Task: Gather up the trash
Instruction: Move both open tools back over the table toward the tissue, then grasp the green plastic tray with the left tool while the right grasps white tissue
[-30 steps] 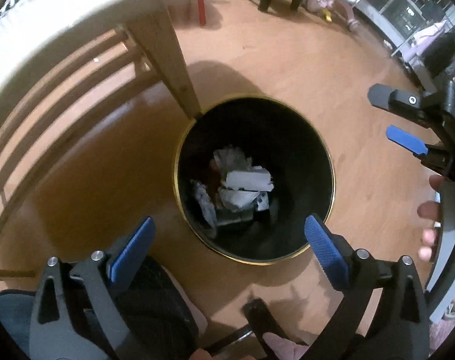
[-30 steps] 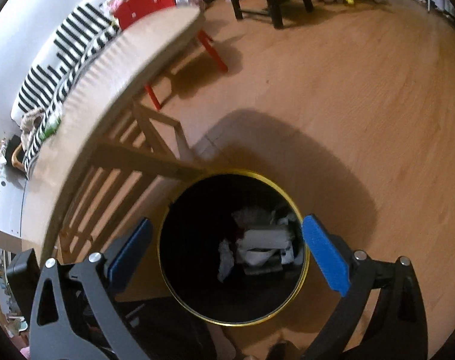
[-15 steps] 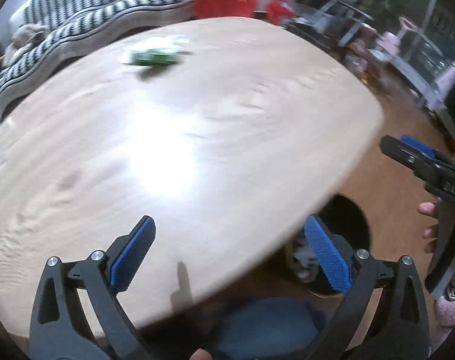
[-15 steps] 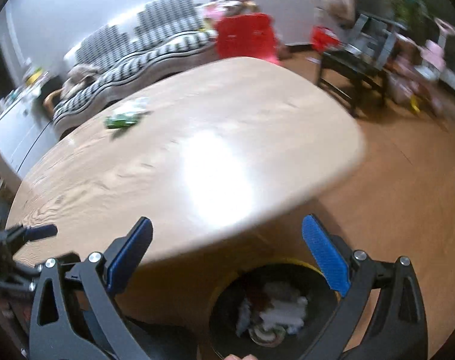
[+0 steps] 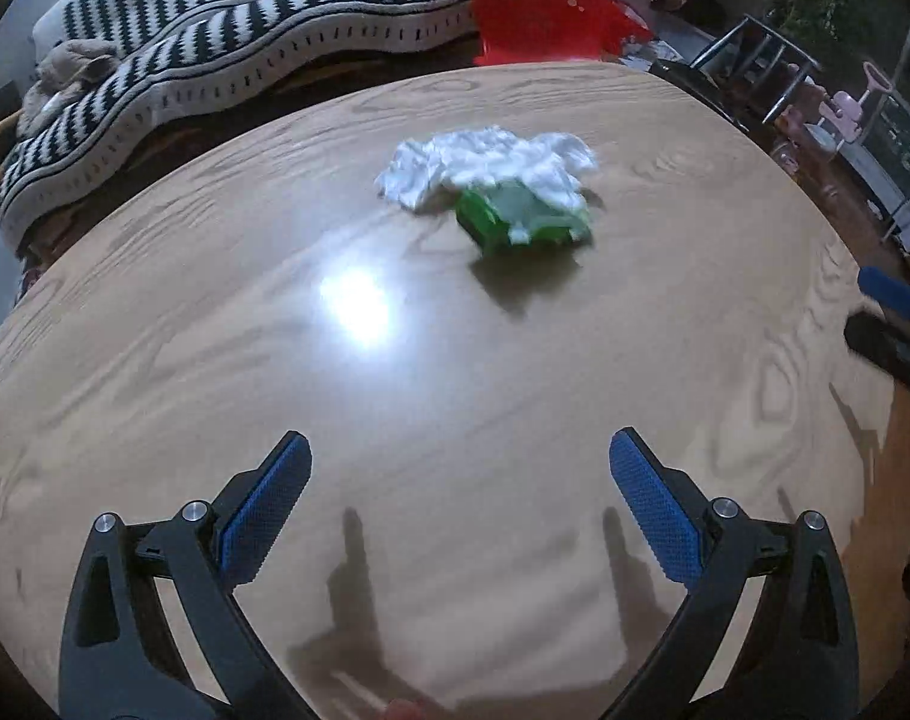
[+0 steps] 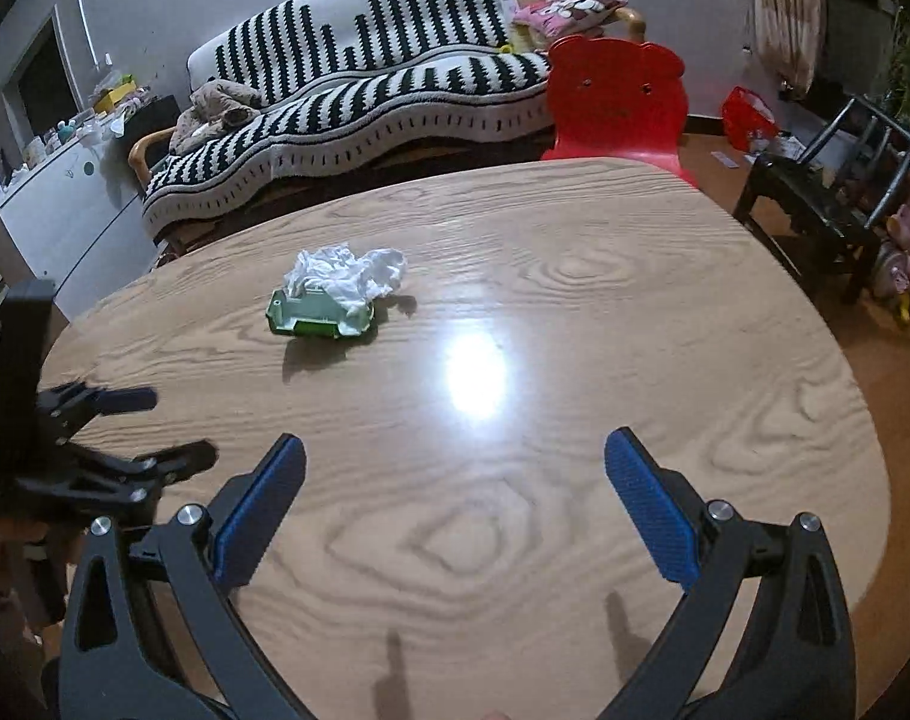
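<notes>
A crumpled white tissue (image 5: 491, 162) lies on the round wooden table (image 5: 395, 390), draped over a green plastic packet (image 5: 524, 219). The right wrist view shows the same tissue (image 6: 350, 273) and green packet (image 6: 320, 315) at the table's far left. My left gripper (image 5: 458, 495) is open and empty, held over the near part of the table, well short of the trash. Over the near middle of the table (image 6: 575, 360) hangs my right gripper (image 6: 455, 498), also open and empty. Each gripper appears at the edge of the other's view. The bin is out of sight.
A black-and-white striped sofa (image 6: 383, 78) runs behind the table, with a red child's chair (image 6: 614, 102) at the far edge. A dark chair (image 6: 827, 180) stands at the right on the wooden floor. White cabinets (image 6: 65, 198) are at the left.
Both grippers have swung up from over the black bin on the floor to above the tabletop. The tissue and green packet are now closer in view; the bin has dropped out of sight.
</notes>
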### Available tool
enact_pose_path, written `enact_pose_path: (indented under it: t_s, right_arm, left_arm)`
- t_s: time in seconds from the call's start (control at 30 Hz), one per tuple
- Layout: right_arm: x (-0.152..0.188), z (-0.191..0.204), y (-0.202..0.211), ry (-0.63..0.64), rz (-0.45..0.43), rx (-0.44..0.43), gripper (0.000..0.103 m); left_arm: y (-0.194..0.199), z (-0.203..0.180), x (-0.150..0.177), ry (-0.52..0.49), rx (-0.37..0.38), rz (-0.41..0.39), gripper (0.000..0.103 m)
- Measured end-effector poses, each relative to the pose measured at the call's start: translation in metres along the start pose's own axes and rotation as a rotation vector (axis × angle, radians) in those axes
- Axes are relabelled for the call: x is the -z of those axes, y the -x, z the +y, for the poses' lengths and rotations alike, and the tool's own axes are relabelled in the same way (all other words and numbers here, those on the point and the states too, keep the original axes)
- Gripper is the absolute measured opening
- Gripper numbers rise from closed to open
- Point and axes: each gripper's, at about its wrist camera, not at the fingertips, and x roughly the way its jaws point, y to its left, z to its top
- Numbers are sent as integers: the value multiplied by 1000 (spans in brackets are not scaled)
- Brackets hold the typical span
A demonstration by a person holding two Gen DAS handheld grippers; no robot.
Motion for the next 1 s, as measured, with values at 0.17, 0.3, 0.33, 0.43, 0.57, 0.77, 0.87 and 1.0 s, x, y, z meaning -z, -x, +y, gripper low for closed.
enact_pose_path:
  t_s: [0.17,0.3,0.33,0.43,0.57,0.77,0.87,1.0]
  right_arm:
    - [-13,-3,-33,9,27,15,96]
    - [-29,-8,-53,-9,42,15,96]
    - [-37,-7,-58,-8,42,10,96]
    - [-62,1,-78,20,50,-19,96]
    - [-85,12,-109,63,78,-54,96]
    - [-101,28,-142,119,116,-113,86]
    - [-105,32,-157,126,134,-138,73]
    - [-104,34,-167,107,149,-193,7]
  left_arm:
    - [-26,0,-39,-88,21,-10,97]
    - [-46,-1,-58,-142,40,0,97]
    - [-48,-2,-59,-150,47,2,97]
    - [-58,0,-66,-169,65,2,97]
    - [-68,3,-71,-173,66,1,97]
    - [-78,2,-79,-208,66,-6,96]
    - [-77,-2,-83,-237,79,-26,83]
    - [-72,-8,-86,-267,100,-46,13]
